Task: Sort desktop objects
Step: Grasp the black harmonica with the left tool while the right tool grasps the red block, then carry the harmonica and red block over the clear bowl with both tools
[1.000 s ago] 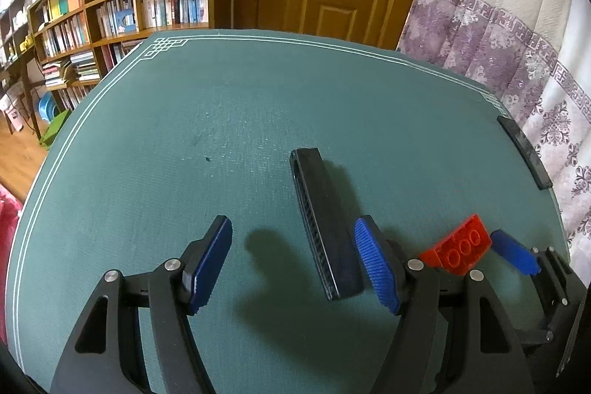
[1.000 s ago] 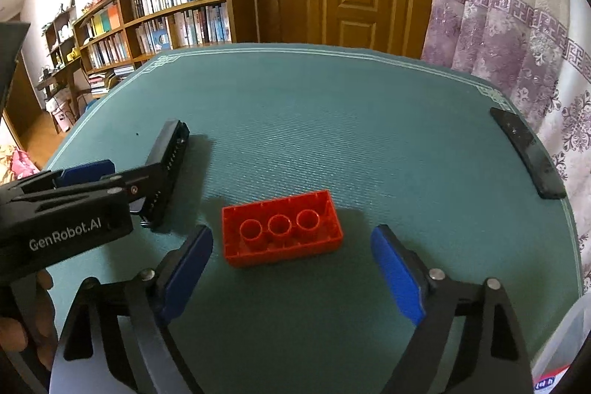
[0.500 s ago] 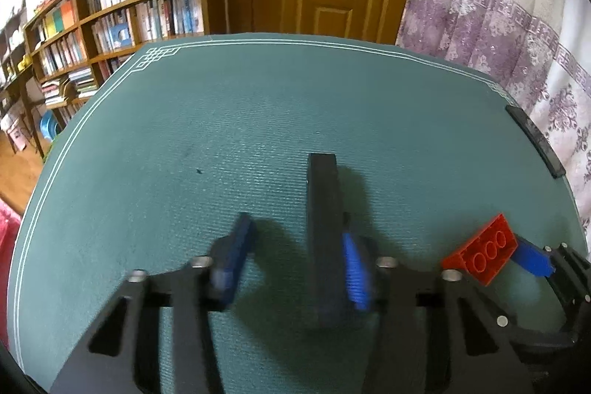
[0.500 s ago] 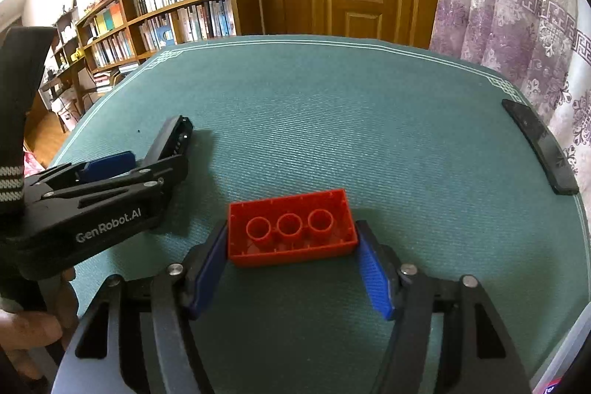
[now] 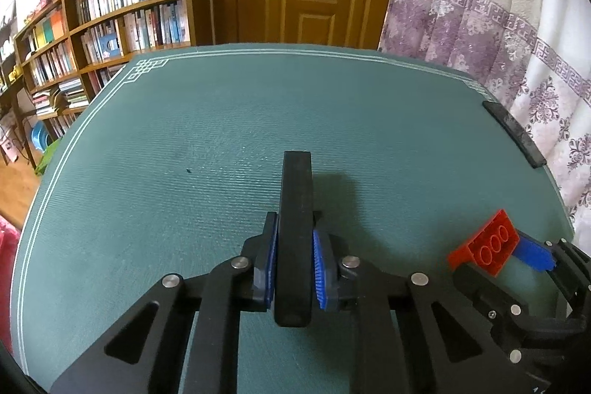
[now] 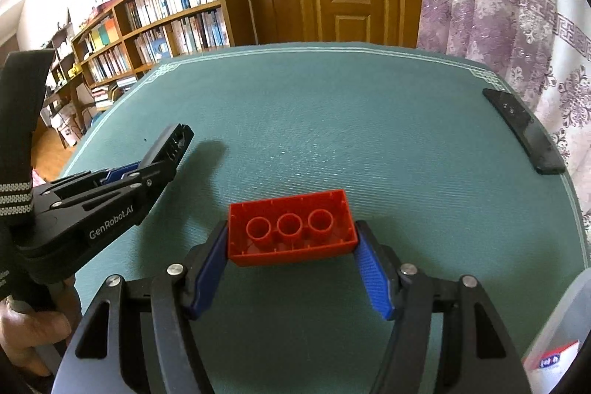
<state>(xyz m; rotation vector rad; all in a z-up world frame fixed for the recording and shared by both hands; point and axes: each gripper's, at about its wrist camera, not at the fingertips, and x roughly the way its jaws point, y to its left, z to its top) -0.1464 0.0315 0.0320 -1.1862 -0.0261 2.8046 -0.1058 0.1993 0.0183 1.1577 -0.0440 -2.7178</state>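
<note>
A long black bar (image 5: 295, 180) runs straight away from me on the green table mat (image 5: 184, 172). My left gripper (image 5: 294, 223) is shut on its near half, with the blue pads pressed on both sides. In the right wrist view the same bar (image 6: 177, 143) sticks out of the left gripper (image 6: 147, 172), and its shadow falls just to the right. A red brick (image 6: 291, 228) lies hollow side up, showing three tubes. My right gripper (image 6: 291, 236) is shut on its two short ends. The left wrist view shows that brick (image 5: 487, 242) at the lower right.
A flat black device (image 6: 524, 132) lies at the mat's right edge near the curtain. A clear plastic container (image 6: 554, 338) stands at the lower right. A person's hand (image 6: 26, 331) holds the left gripper's handle. Bookshelves and a wooden door stand behind the table.
Both grippers went from wide open to shut, the left around the black bar and the right around the red brick. Neither hand has shifted much.
</note>
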